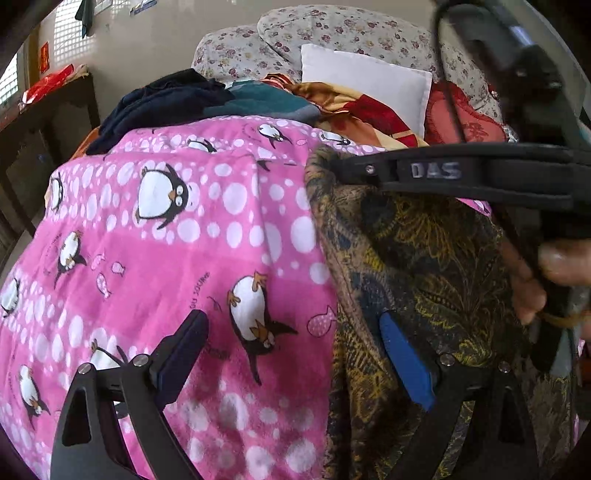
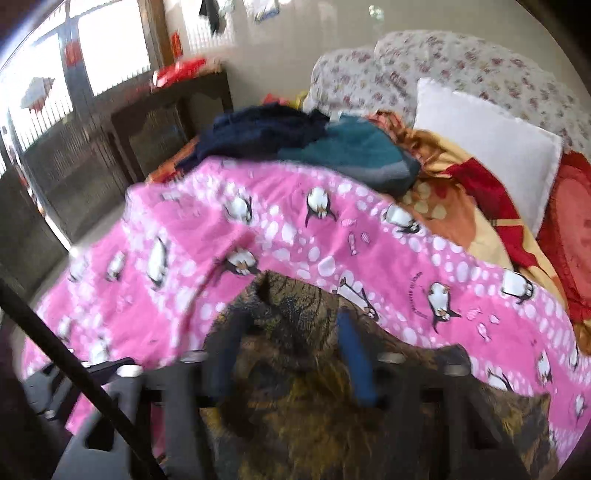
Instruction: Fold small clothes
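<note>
A dark garment with a yellow and blue leaf print (image 1: 417,280) lies on the pink penguin blanket (image 1: 184,240), to the right in the left wrist view. My left gripper (image 1: 291,354) is open and empty above the garment's left edge. My right gripper reaches in from the right in that view, its finger (image 1: 443,170) at the garment's far corner. In the right wrist view, which is blurred, my right gripper (image 2: 288,347) has its two fingers wide apart with garment cloth (image 2: 291,299) bunched between them; I cannot tell if they grip it.
A pile of dark blue and teal clothes (image 1: 207,99) lies at the far end of the blanket, beside an orange and red cloth (image 1: 362,114). A white pillow (image 1: 369,77) and floral cushions (image 1: 332,33) stand behind. A dark wooden cabinet (image 2: 166,122) stands at the left.
</note>
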Demonstrator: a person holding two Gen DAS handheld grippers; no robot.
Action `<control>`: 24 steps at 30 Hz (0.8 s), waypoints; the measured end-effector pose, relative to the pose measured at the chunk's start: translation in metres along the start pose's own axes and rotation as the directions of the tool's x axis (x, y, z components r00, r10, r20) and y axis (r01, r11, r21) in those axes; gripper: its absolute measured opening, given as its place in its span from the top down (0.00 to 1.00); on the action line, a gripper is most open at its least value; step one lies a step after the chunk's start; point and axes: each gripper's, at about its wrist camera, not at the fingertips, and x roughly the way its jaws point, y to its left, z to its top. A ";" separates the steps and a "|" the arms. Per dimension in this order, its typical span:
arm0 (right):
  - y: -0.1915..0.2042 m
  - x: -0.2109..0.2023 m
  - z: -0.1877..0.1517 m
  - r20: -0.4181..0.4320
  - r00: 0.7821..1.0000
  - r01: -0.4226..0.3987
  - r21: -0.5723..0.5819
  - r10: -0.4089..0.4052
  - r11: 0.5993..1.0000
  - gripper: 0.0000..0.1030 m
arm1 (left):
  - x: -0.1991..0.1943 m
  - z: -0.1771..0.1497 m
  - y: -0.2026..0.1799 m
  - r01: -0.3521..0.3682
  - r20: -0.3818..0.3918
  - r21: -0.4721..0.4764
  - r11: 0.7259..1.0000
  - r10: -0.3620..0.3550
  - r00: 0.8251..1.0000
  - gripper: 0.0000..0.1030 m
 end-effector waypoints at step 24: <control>-0.079 -0.152 -0.158 0.022 0.976 0.202 0.309 -0.219 0.929 0.45 | -0.027 0.000 -0.006 -0.006 0.068 0.012 1.000 0.005 0.998 0.09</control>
